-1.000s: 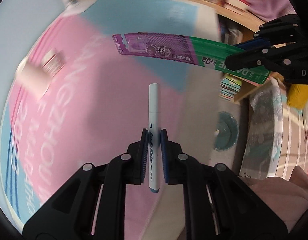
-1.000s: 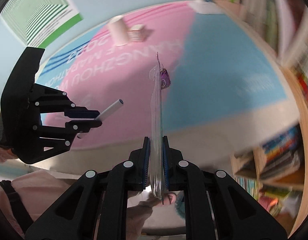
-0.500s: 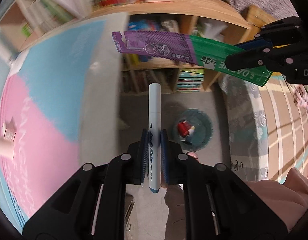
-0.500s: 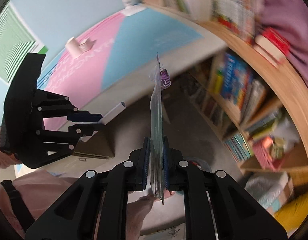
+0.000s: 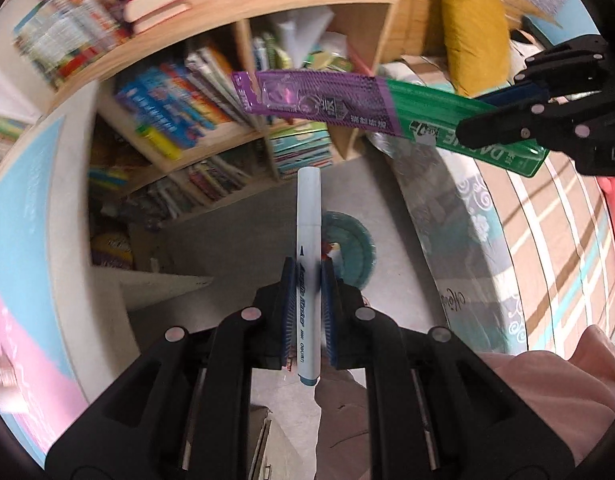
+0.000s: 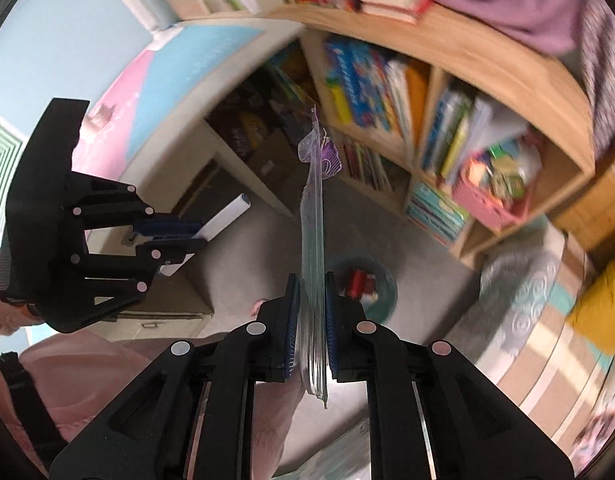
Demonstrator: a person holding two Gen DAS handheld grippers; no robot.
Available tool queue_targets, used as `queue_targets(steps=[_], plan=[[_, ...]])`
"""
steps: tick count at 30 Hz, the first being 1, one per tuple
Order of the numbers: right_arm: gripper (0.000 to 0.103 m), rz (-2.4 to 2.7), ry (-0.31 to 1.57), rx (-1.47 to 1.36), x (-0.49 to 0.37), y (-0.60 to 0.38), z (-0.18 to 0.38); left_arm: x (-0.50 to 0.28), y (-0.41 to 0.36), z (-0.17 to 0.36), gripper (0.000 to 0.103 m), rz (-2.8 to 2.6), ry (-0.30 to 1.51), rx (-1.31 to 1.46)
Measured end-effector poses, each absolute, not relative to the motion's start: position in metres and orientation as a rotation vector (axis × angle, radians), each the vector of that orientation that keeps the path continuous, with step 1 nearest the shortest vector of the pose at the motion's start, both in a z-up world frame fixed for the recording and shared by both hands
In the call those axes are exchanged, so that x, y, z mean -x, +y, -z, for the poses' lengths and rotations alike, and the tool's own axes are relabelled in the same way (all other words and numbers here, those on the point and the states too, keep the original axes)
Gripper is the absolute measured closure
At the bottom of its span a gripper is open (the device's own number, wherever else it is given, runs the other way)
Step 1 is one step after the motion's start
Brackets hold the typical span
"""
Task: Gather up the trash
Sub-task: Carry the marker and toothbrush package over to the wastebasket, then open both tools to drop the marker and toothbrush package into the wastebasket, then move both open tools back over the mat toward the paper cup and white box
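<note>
Both grippers have swung off the pink-and-blue table toward the floor. Left gripper (image 5: 309, 280) clamps a white marker pen (image 5: 308, 236); right gripper (image 6: 309, 312) pinches a flat purple-green blister pack (image 6: 314, 240). Round teal bin (image 5: 357, 250) sits at one o'clock.

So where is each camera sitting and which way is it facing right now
Left wrist view: sits on the left claw, facing down at the floor and bookshelf; shows its fingers shut on a marker, plus a pink sleeve.
Right wrist view: sits on the right claw, facing down at the floor and shelves; shows its fingers shut on a flat blister pack, edge-on.
Shared: the teal bin below, and each view catches the other claw with its item.
</note>
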State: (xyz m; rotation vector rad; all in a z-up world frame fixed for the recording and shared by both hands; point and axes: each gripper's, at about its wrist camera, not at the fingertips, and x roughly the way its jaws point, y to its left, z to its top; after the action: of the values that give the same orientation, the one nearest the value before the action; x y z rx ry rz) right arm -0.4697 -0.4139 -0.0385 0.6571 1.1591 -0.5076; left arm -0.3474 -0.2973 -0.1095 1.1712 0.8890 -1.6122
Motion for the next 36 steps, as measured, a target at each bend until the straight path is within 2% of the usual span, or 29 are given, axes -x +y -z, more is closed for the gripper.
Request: queue_targets(steps=[9, 12, 13, 14, 15, 16, 26, 36], plan=[[0.089, 0.564, 1.172, -0.765, 0.507, -0.414, 0.061, 0.383, -0.311, 0.127, 0.092, 1.674, 0.888, -1.264], [0.084, 0.586, 1.178, -0.783, 0.513, -0.415, 0.07, 0.393, -0.316, 0.132, 0.09, 1.68, 0.88, -1.283], [0.072, 0.591, 1.181, -0.788, 0.515, -0.416, 0.072, 0.395, -0.319, 0.133, 0.084, 1.677, 0.874, -1.285], [0.064, 0.594, 1.178, -0.801, 0.517, -0.418, 0.073, 0.396, -0.322, 0.133, 0.06, 1.66, 0.861, -1.288], [0.05, 0.602, 1.176, -0.803, 0.519, -0.418, 0.073, 0.396, -0.324, 0.132, 0.048, 1.652, 0.854, -1.279], [0.048, 0.616, 1.168, -0.797, 0.521, -0.42, 0.072, 0.396, -0.326, 0.13, 0.042, 1.649, 0.845, -1.267], [0.048, 0.631, 1.15, -0.807, 0.527, -0.435, 0.069, 0.39, -0.331, 0.129, 0.043, 1.628, 0.848, -1.272], [0.048, 0.582, 1.169, -0.759, 0.497, -0.44, 0.064, 0.359, -0.328, 0.121, 0.043, 1.575, 0.87, -1.22]])
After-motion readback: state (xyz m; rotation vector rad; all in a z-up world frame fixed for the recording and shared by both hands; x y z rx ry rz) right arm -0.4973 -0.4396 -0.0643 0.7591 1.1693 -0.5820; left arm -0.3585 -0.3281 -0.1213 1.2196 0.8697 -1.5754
